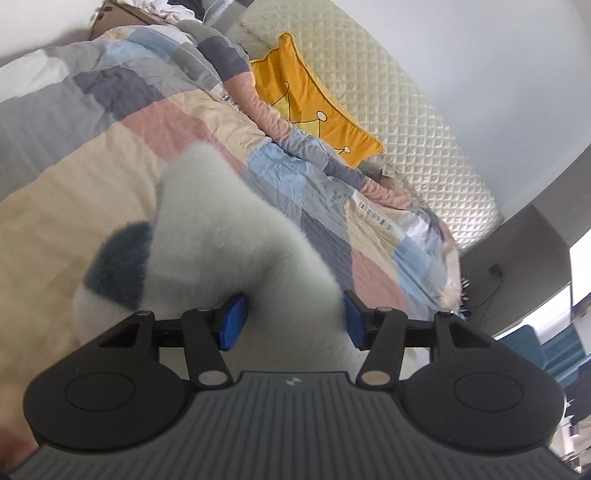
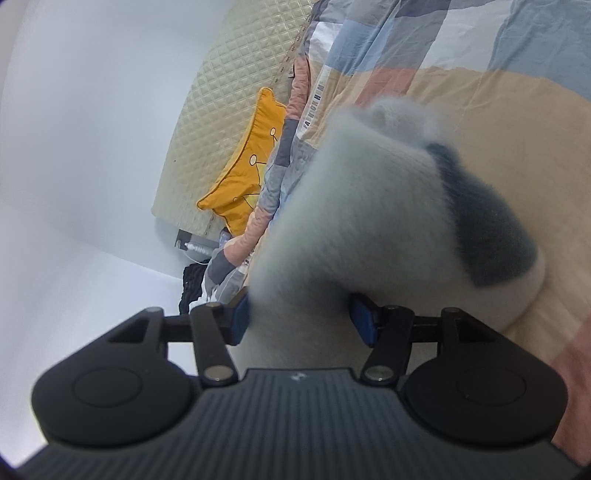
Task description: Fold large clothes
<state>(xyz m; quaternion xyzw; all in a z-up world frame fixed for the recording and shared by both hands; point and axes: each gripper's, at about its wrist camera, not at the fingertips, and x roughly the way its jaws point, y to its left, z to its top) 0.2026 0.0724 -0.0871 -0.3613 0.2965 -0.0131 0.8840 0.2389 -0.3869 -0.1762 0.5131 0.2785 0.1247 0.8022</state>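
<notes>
A fluffy pale grey-green sweater (image 1: 221,229) with a dark blue patch and a white band hangs bunched over the patchwork bedspread (image 1: 110,122). My left gripper (image 1: 291,317) has its blue pads wide apart with the sweater's fabric filling the gap between them. The same sweater (image 2: 354,206) fills the right wrist view. My right gripper (image 2: 299,317) also has its blue pads apart with fabric between them. How tightly either one grips is hidden by the fuzz.
The bed has a patchwork quilt (image 2: 480,55), an orange crown-shaped pillow (image 1: 314,103) and a cream quilted headboard (image 1: 406,110). A cardboard box (image 1: 114,18) sits at the far corner. A grey side unit with a cable (image 1: 517,266) stands beside the bed.
</notes>
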